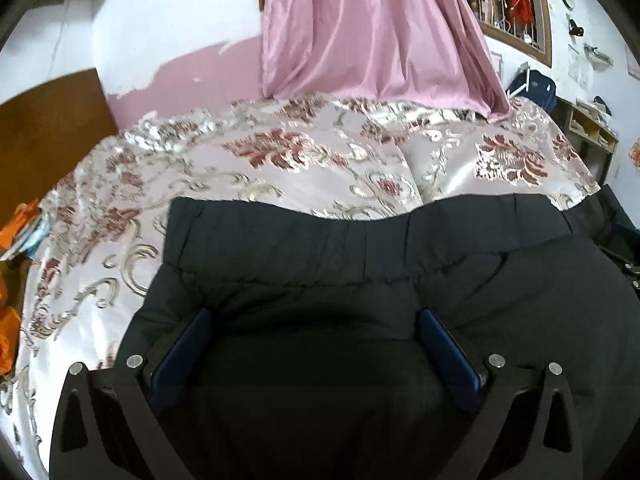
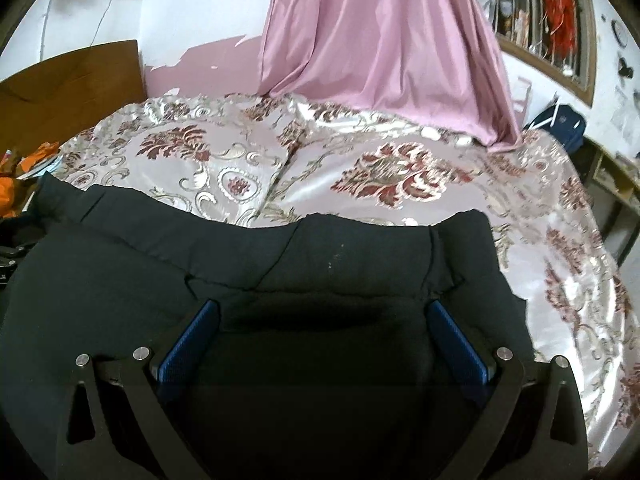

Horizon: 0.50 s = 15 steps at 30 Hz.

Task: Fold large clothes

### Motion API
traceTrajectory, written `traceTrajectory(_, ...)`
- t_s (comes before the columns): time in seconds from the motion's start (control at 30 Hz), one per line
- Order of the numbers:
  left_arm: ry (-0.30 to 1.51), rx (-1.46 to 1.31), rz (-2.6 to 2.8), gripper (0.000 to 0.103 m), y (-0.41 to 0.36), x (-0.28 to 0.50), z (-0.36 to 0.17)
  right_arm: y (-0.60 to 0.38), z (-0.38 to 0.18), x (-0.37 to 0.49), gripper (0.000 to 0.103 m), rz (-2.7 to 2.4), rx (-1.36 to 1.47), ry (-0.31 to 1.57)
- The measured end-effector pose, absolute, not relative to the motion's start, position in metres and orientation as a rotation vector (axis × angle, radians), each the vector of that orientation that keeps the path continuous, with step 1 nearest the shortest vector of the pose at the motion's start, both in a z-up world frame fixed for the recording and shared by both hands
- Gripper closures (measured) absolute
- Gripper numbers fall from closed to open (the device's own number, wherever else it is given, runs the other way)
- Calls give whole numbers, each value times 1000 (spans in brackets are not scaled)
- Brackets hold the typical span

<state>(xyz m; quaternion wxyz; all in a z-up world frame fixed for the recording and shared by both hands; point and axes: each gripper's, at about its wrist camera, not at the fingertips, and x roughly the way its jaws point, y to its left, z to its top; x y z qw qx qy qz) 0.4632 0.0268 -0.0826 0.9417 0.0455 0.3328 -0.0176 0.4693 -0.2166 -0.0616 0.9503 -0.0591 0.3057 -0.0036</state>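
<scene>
A large dark padded garment (image 1: 360,264) lies on the bed, its far hem running across the middle of both views; it also shows in the right wrist view (image 2: 280,264). My left gripper (image 1: 316,316) is open, its blue pads (image 1: 188,344) spread wide over the garment's left part. My right gripper (image 2: 320,308) is open too, its blue pads (image 2: 456,340) spread over the garment's right part. Neither holds any cloth. The fabric between the jaws is in deep shadow.
The bed has a shiny floral bedspread (image 1: 280,160) (image 2: 400,184). A pink curtain (image 1: 368,28) (image 2: 380,40) hangs onto its far edge. A brown headboard (image 1: 48,120) and orange clutter (image 1: 16,232) are at the left. Shelves (image 1: 588,128) stand at the right.
</scene>
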Motion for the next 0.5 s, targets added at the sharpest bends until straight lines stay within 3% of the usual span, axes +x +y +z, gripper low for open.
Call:
traceTrajectory(0.3,544,98,99,0,43,426,-56,-232,-35,424,1,-119,-101,408)
traceTrajectory(0.5,639,-6,39,0,86,419,-57,-270,-24,410,1,-140,-45,446)
